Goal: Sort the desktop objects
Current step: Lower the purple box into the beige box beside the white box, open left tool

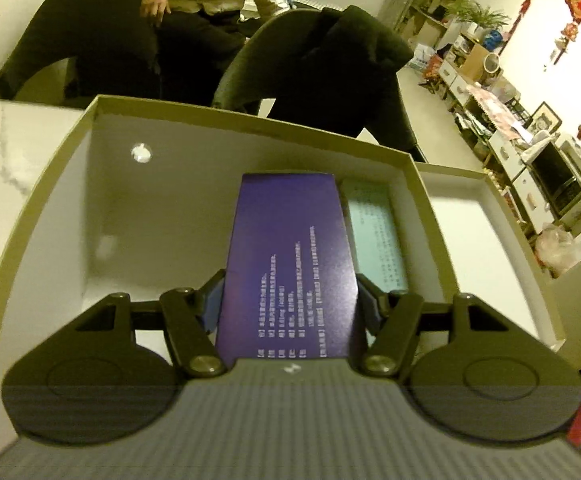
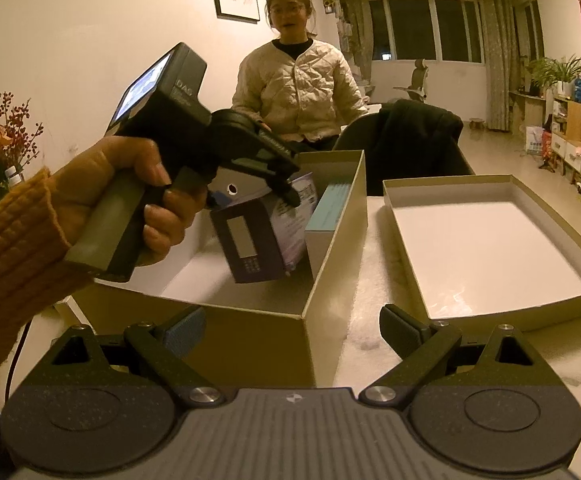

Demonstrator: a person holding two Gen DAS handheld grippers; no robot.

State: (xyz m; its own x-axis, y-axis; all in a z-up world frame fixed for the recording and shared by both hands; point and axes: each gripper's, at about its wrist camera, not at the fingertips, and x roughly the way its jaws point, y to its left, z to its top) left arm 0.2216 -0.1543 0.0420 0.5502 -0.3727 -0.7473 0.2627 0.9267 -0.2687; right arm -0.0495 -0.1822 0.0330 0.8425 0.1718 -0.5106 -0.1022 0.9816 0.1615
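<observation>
Item: purple box [image 1: 290, 264], one, clamped between your left gripper's [image 1: 290, 304] jaws, tilted inside the deep carton [image 1: 50, 184], just beside the teal box [image 1: 374, 232], one, standing against the carton's wall. Handling: lower the purple box until it sits on the carton floor, flush beside the teal box, before you release it. Right gripper [image 2: 292, 330]: jaws apart, nothing between them, near the carton's corner. Shallow tray [image 2: 394, 188] beside the carton on the desk [image 2: 366, 280]: one

Matt cardboard box [image 1: 70, 152], white-lined
</observation>
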